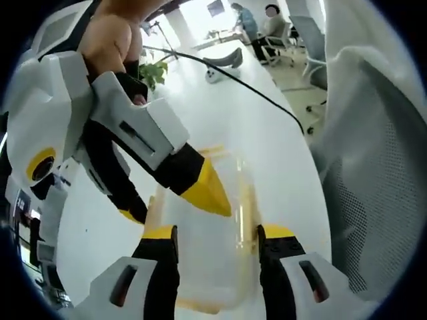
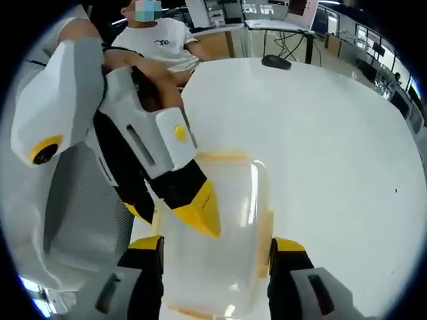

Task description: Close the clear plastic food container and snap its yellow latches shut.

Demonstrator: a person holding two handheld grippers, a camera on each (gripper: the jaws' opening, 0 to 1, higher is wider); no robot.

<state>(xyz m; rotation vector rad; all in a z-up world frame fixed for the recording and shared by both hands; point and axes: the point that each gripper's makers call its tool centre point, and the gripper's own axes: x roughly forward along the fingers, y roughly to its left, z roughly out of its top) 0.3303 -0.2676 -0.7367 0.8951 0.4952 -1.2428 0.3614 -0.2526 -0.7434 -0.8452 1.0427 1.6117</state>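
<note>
Left gripper [image 1: 217, 239] fingers spread, released | right gripper [image 2: 217, 250] fingers spread, released | clear container [image 2: 213, 227] lidded, yellow latches, white table [image 2: 333, 133]

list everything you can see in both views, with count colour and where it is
food container: 1, clear with yellow latches, on the white table between both grippers' jaws
table: 1, white, under the container
cable: 1, black, running across the table
computer mouse: 1, black, far end of the table
office chair: 1, grey mesh, beside the table
plant: 1, green, far side of the table
people: 2, seated at a distant desk
person: 1, white shirt, seated at the table
left gripper: 1, white, black and yellow, jaws apart either side of the container
right gripper: 1, same colours, jaws apart either side of the container
</note>
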